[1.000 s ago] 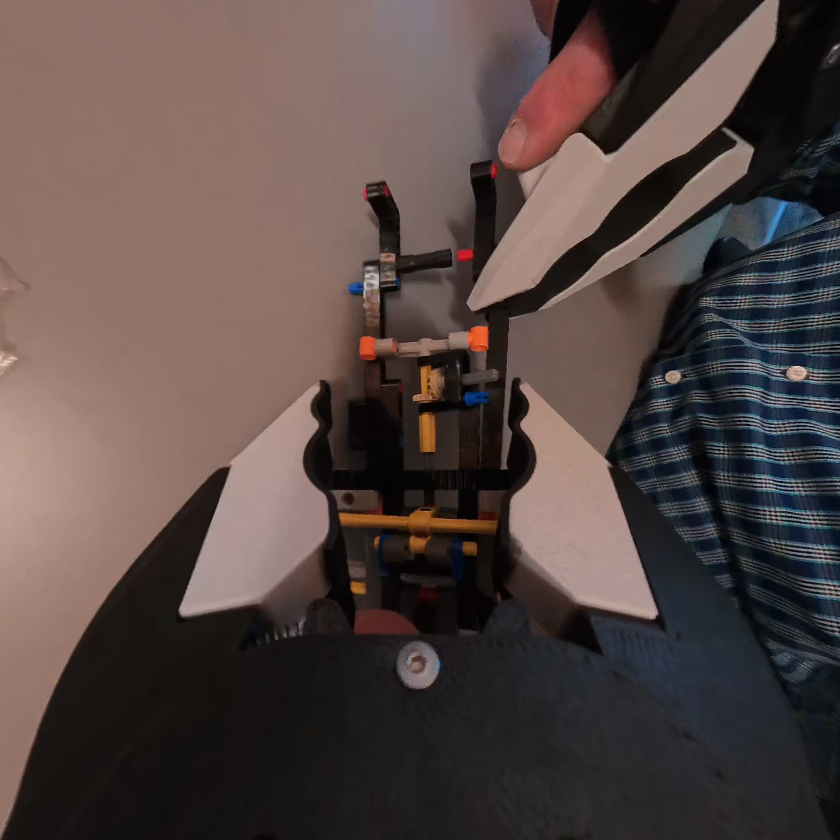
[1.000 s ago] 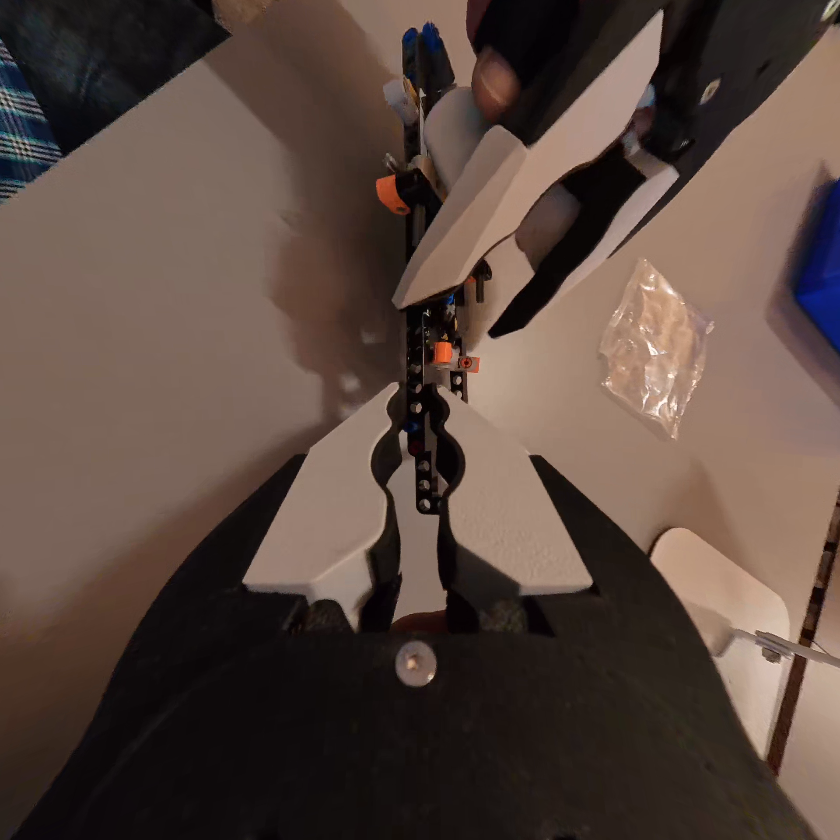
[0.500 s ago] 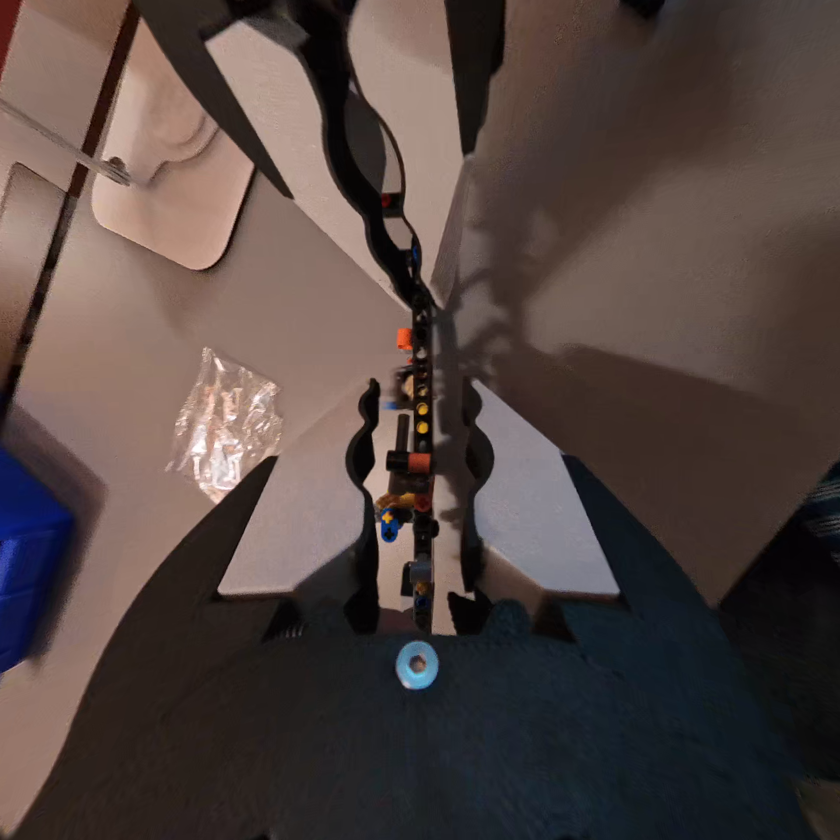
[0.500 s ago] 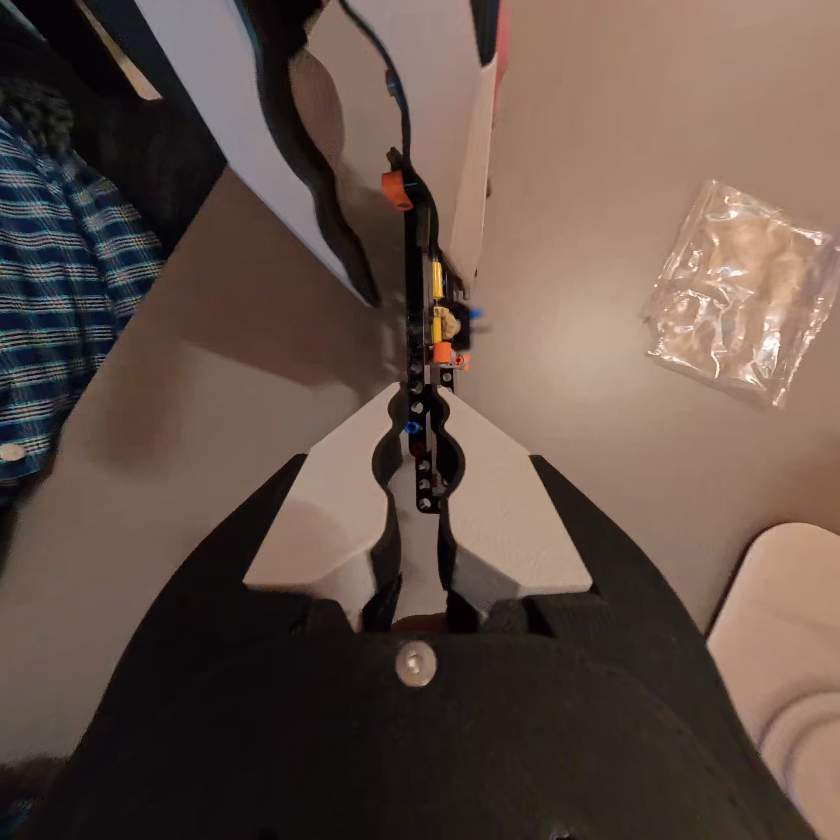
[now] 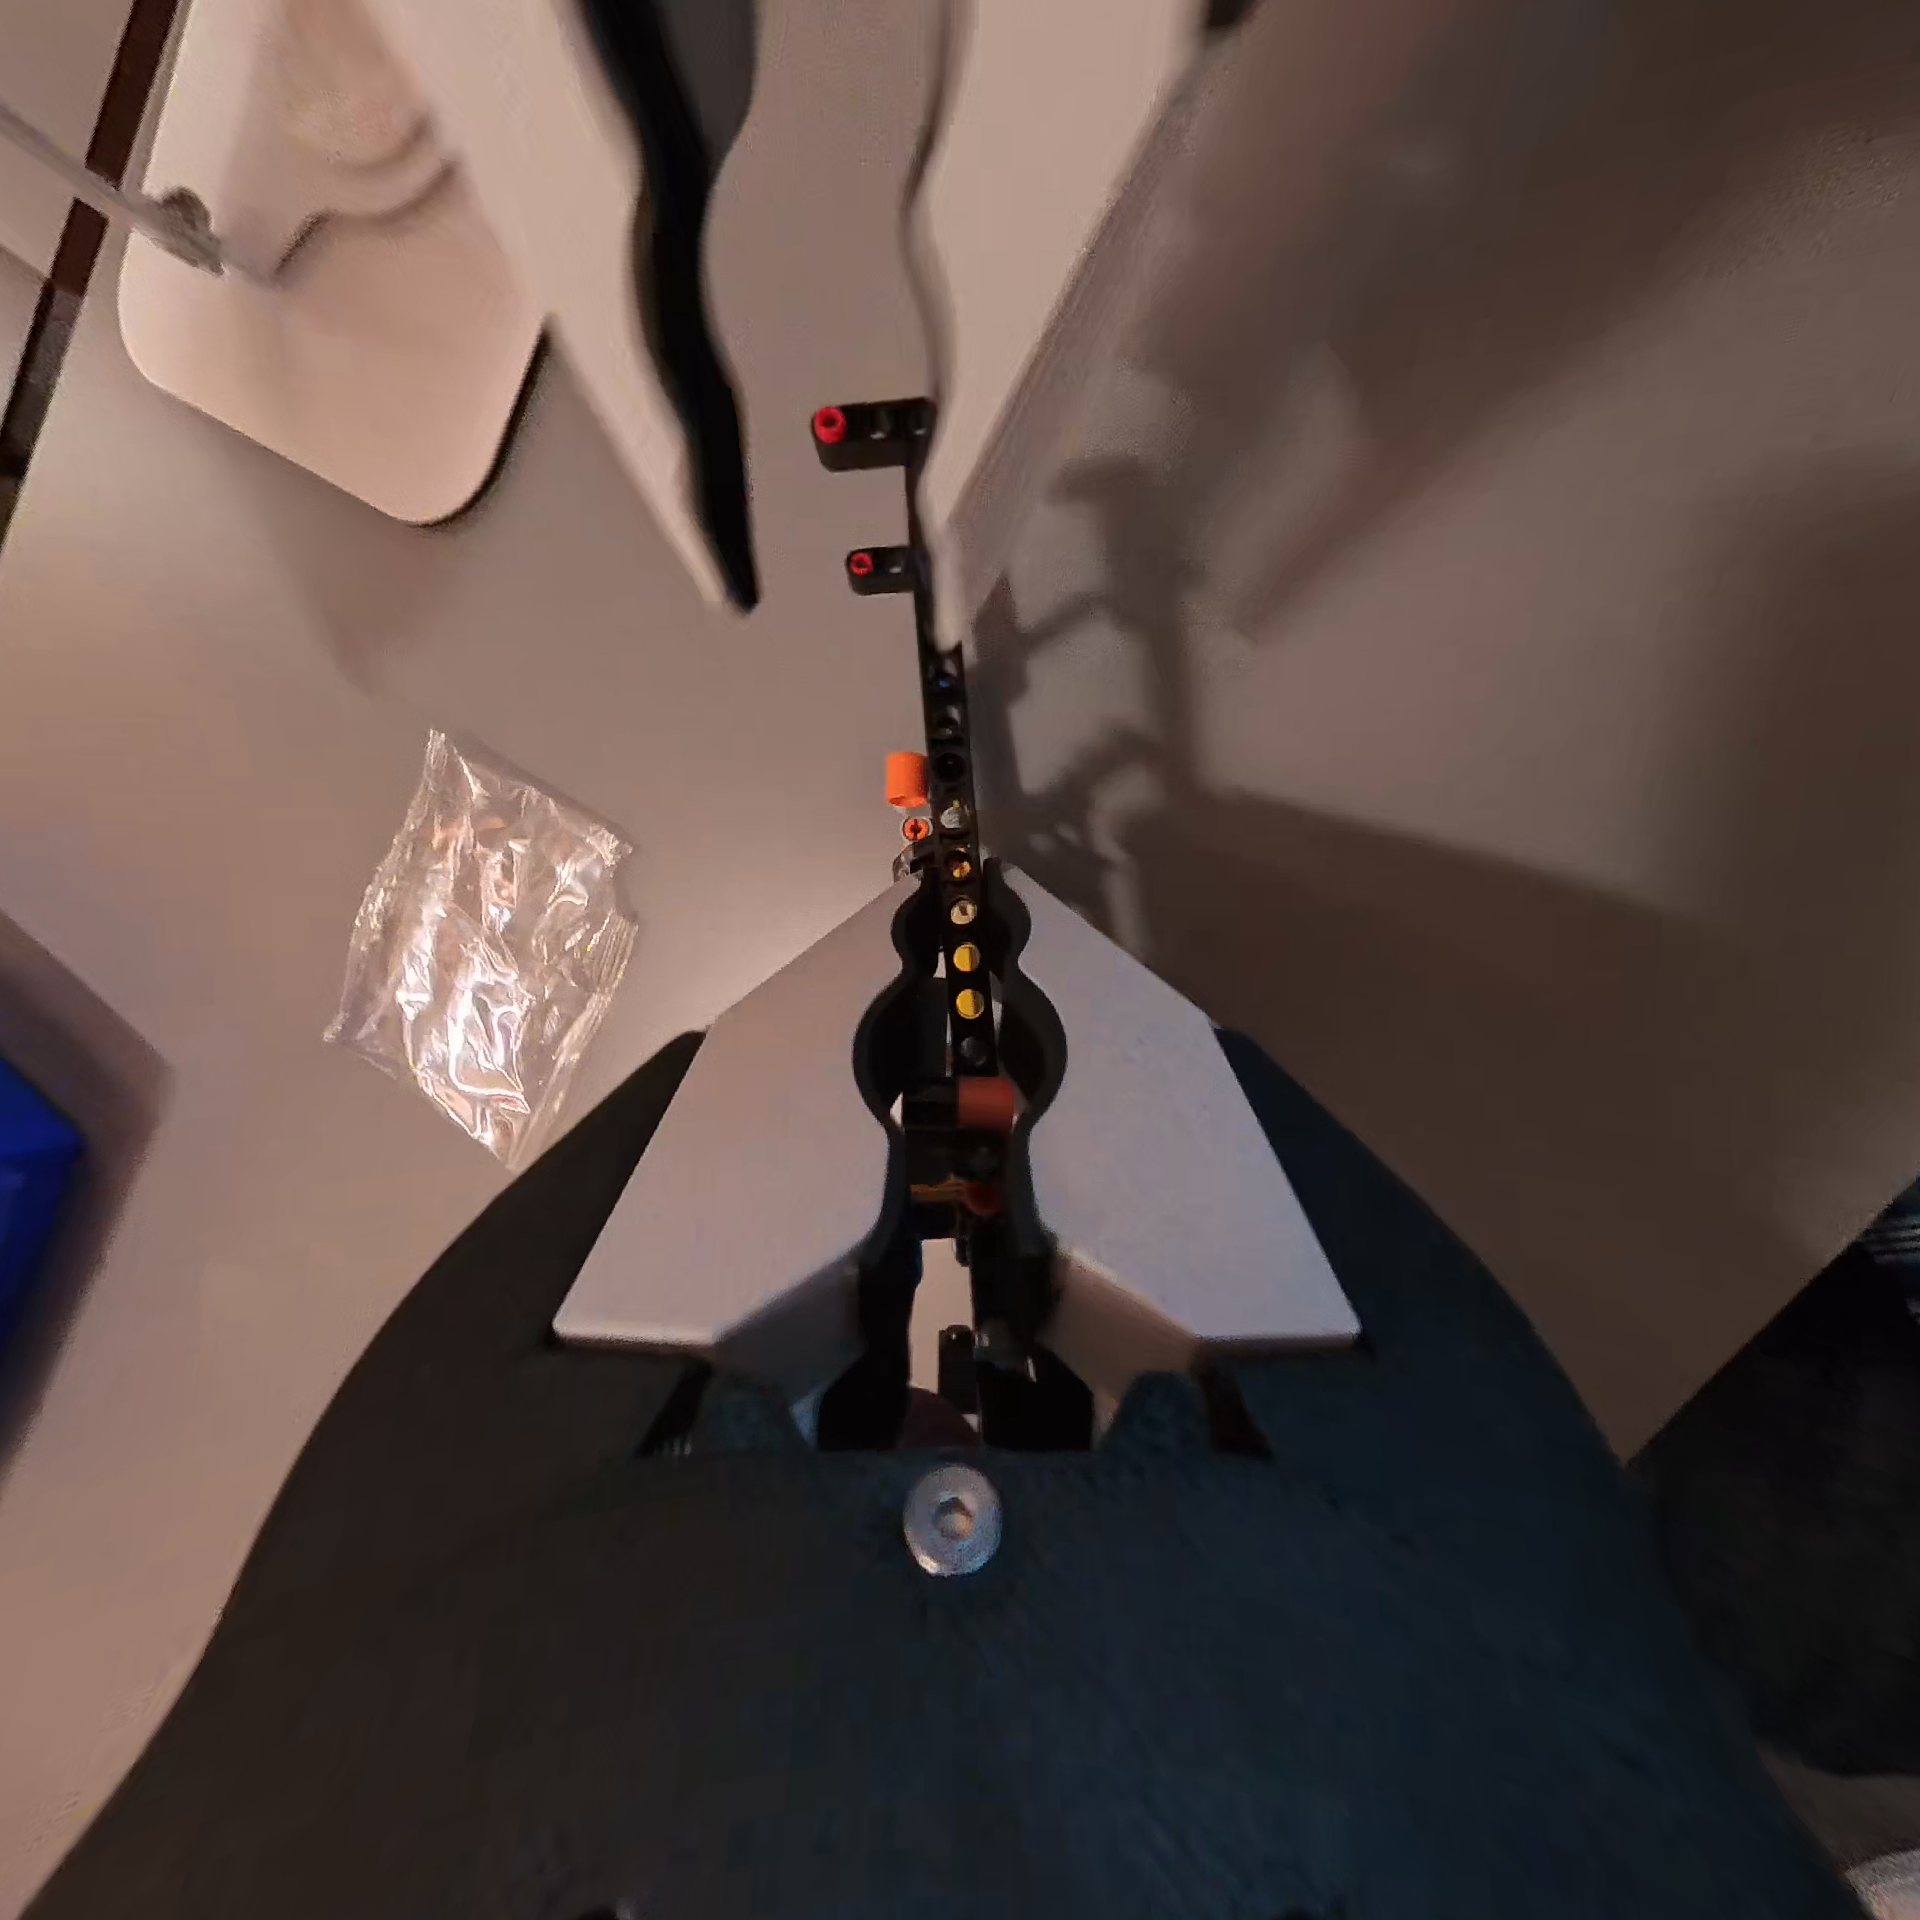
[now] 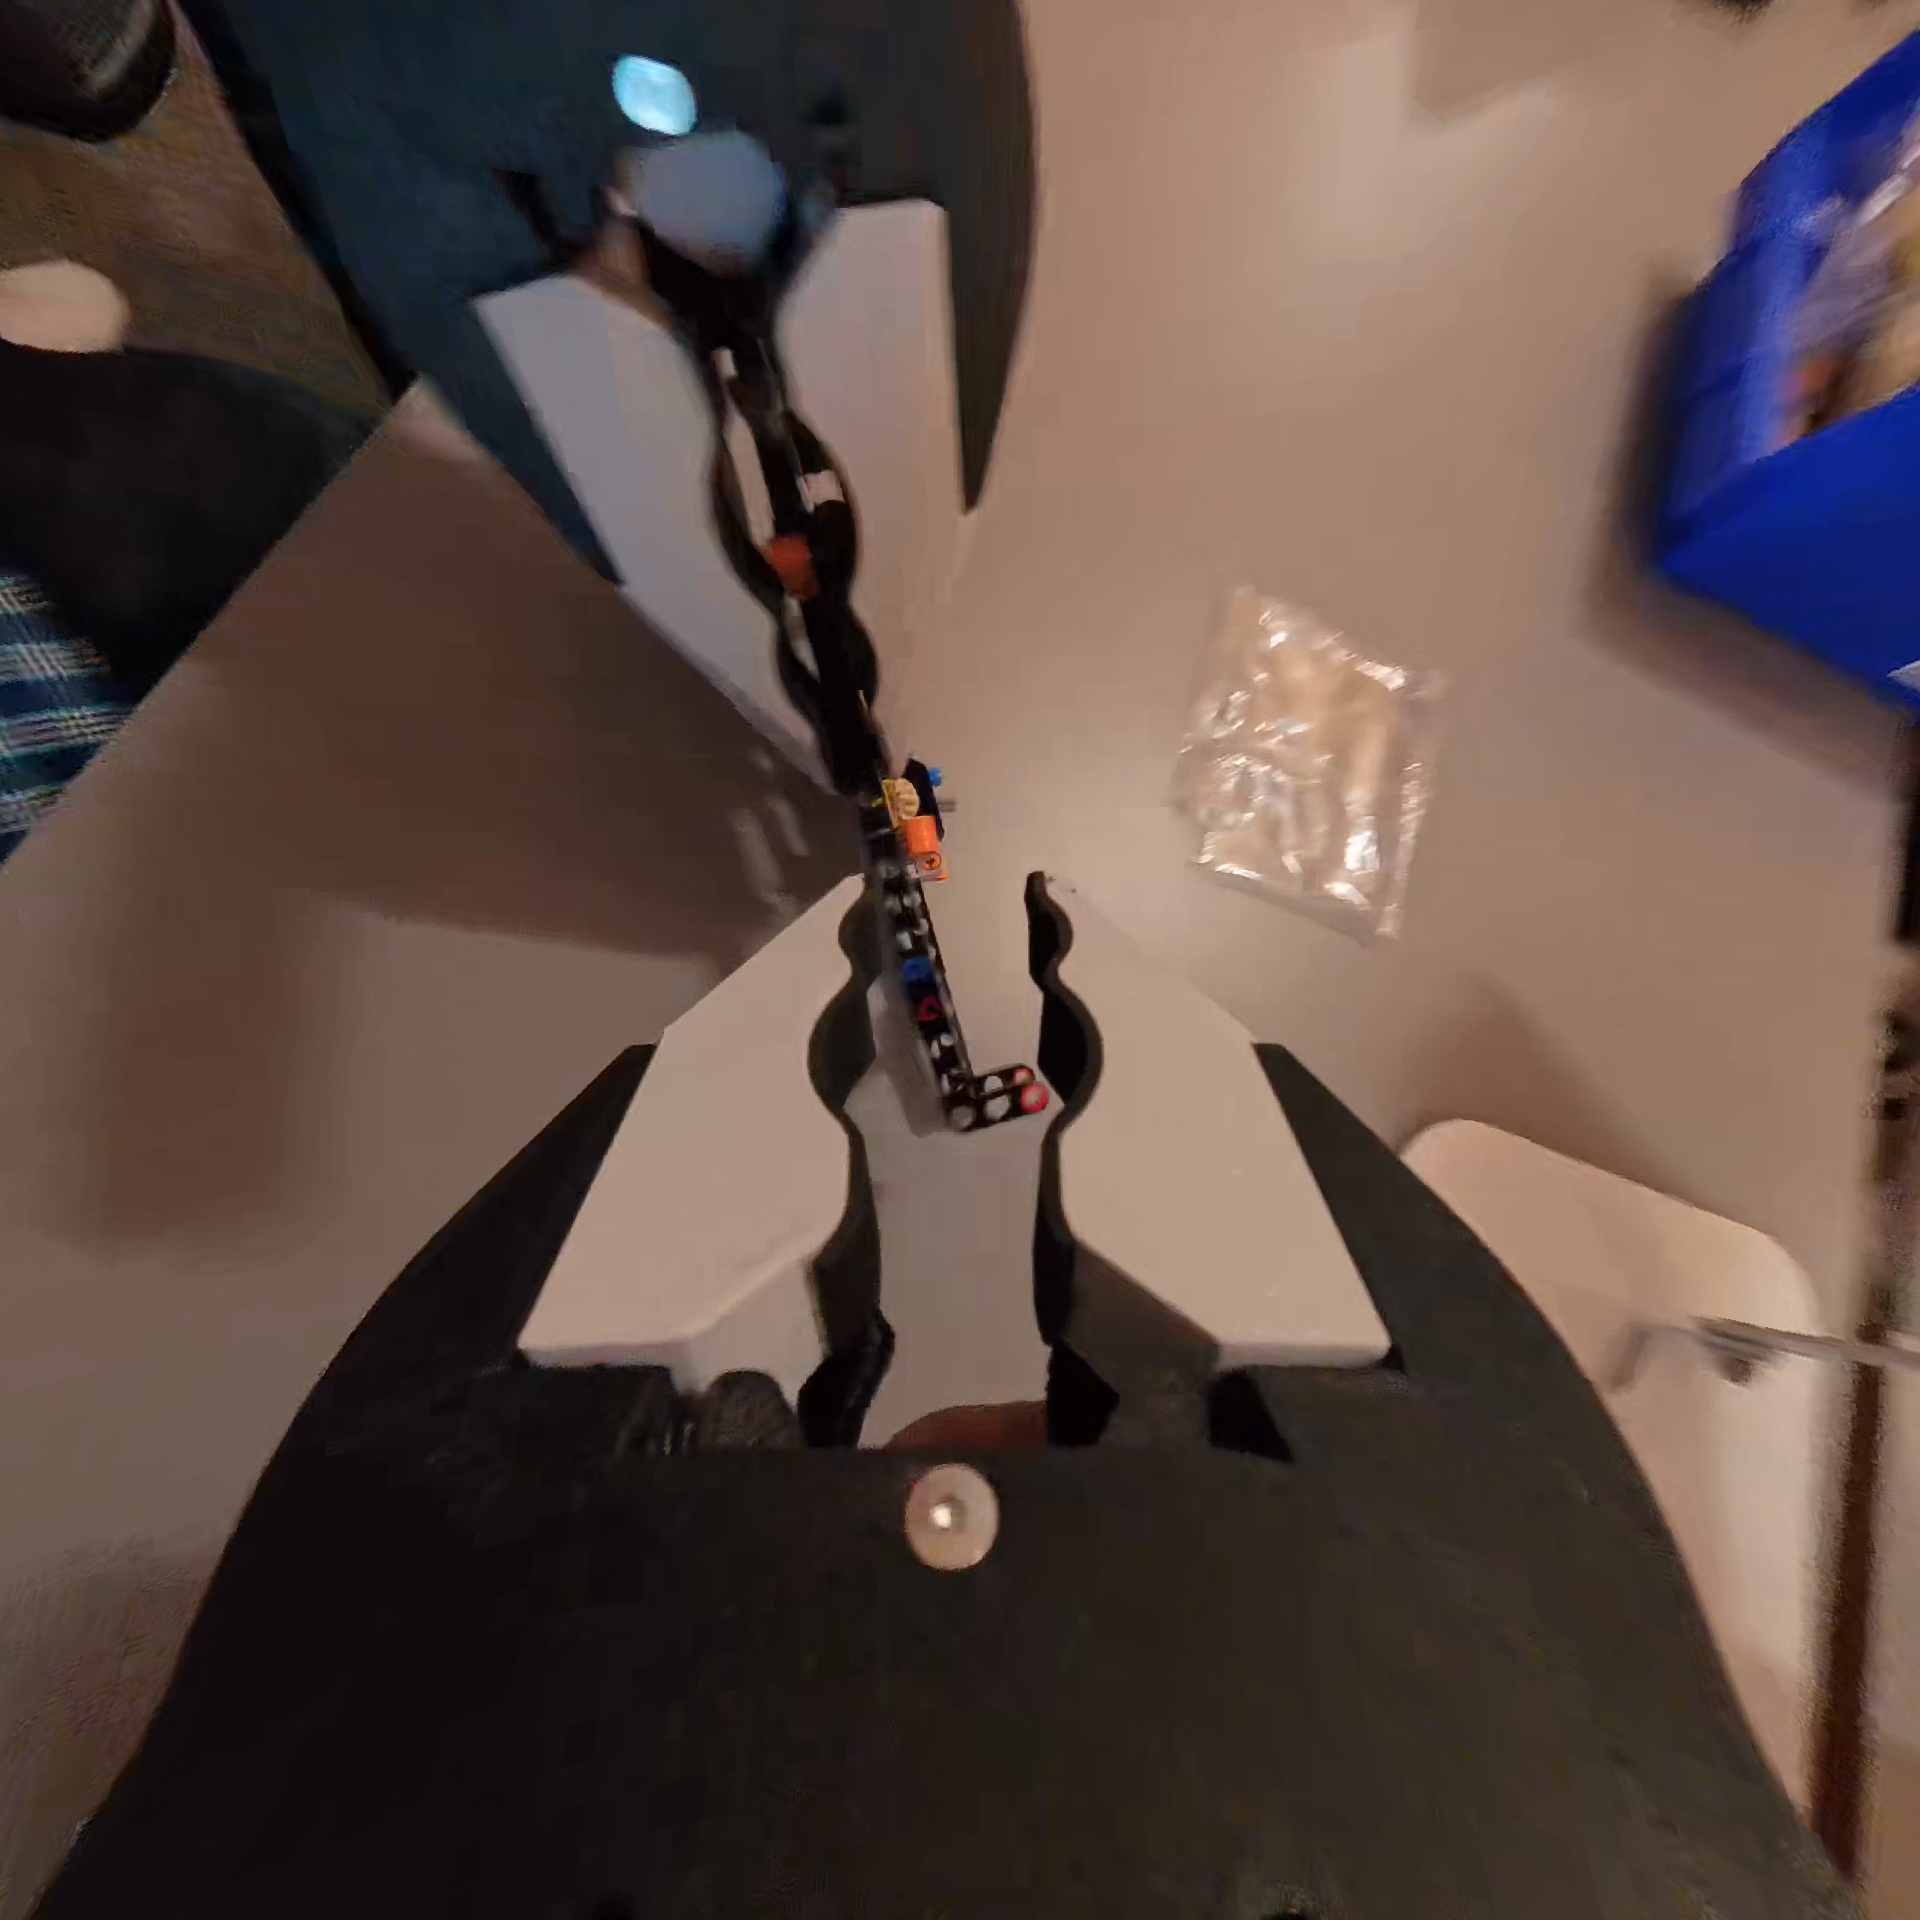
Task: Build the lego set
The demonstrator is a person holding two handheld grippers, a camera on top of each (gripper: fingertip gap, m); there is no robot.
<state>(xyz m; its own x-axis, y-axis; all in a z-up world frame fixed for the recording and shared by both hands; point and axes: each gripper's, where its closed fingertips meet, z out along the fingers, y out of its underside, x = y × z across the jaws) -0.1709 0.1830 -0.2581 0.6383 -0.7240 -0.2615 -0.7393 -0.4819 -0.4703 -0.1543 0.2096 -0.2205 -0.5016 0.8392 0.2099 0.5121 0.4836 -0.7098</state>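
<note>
The lego assembly (image 5: 961, 935) is a long black beam frame with yellow pins, an orange bush and red pins at its far end. My left gripper (image 5: 951, 881) is shut on its near end and holds it edge-on above the table. In the right wrist view the assembly (image 6: 925, 997) runs between the fingers of my right gripper (image 6: 948, 883), which is open with a clear gap on the right side. The left gripper (image 6: 852, 764) shows there at the top, clamped on the assembly's other end. One right finger (image 5: 686, 312) shows blurred in the left wrist view.
A crumpled clear plastic bag (image 5: 478, 935) lies on the pale table; it also shows in the right wrist view (image 6: 1299, 769). A blue box (image 6: 1818, 364) stands beyond it. A white holder (image 6: 1610, 1351) sits near the table edge. A checked sleeve (image 6: 52, 707) is at the left.
My left gripper let go of the assembly's wide side, turned and closed on it edge-on. My right gripper, shut on the beam before, has opened.
</note>
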